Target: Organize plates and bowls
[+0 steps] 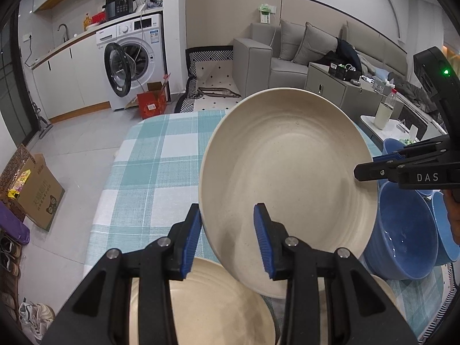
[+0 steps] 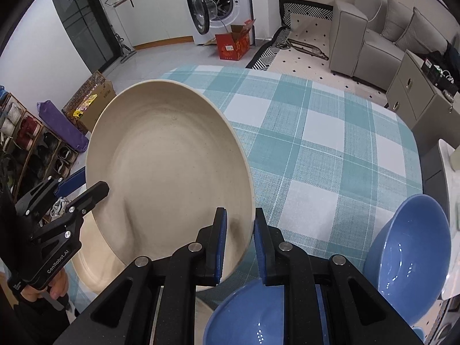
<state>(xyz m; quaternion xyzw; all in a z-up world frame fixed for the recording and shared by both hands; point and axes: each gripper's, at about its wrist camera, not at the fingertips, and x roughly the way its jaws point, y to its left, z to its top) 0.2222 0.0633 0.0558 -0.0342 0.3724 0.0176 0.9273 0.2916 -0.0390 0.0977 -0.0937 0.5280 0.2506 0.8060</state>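
The cream plate is off the table, tilted steeply with its face toward both cameras, above the checked tablecloth. Both grippers have it by the rim. In the left wrist view the left gripper straddles the rim at about 7 o'clock of the plate, one blue pad behind and one in front; the jaws look fairly wide, and I cannot tell whether they truly pinch or only bracket the edge. The right gripper comes in at 3 o'clock in that view, its tips at the plate's edge. From the right wrist view the right gripper stands narrow across the rim at 5 o'clock — apparently clamped on it.

Under the lifted plate lies a second cream plate, flat on the cloth at 6 o'clock. Blue bowls sit close together at 4 o'clock in the left view, near the table's edge.

The step in hand looks like a two-handed carry or handover of the plate, most likely toward stacking it on its twin. The next move calls for levelling the plate, centring it over the lower one — and letting go only once the rims meet, since a tilted plate could slip from an edge grip.
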